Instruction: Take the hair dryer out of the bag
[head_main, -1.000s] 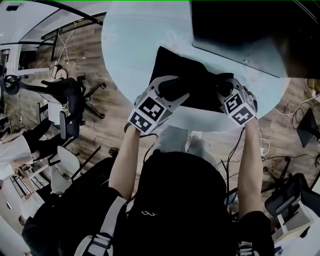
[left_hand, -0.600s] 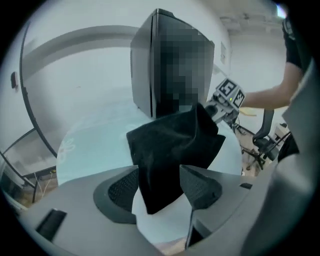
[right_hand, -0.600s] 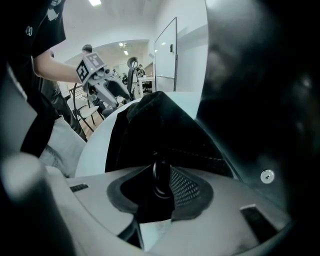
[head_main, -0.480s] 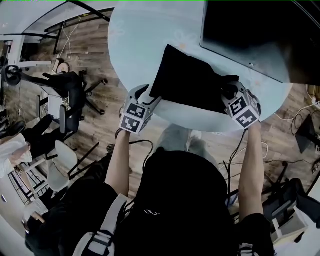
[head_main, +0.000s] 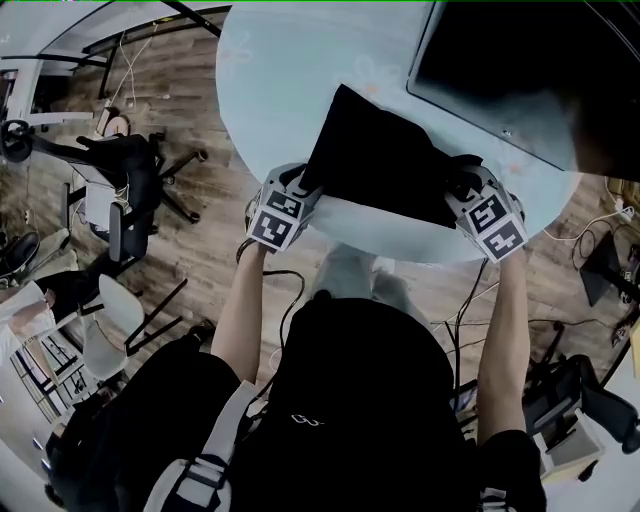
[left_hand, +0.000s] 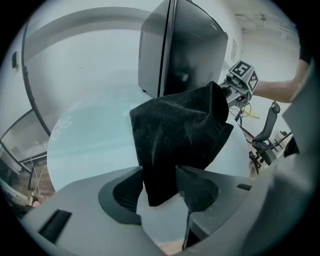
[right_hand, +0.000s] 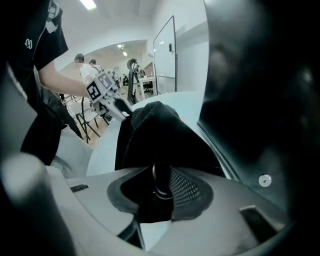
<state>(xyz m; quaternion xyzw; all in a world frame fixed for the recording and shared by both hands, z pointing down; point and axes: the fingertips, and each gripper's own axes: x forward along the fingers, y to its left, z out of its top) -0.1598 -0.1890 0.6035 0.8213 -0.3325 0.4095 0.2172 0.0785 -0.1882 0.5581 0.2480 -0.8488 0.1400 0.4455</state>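
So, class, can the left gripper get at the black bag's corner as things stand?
Likely yes: a corner of the bag lies between the jaws of the left gripper, which have just been closing; nothing blocks it.

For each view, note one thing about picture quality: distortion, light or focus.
Head view: fisheye bows the table rim, and the bag is a flat black shape without detail. Left gripper view: a dark vignette rings the image; the bag's nap is sharp, the background washed out. Right gripper view: the screen fills the right side nearly black, while a ceiling light glares.
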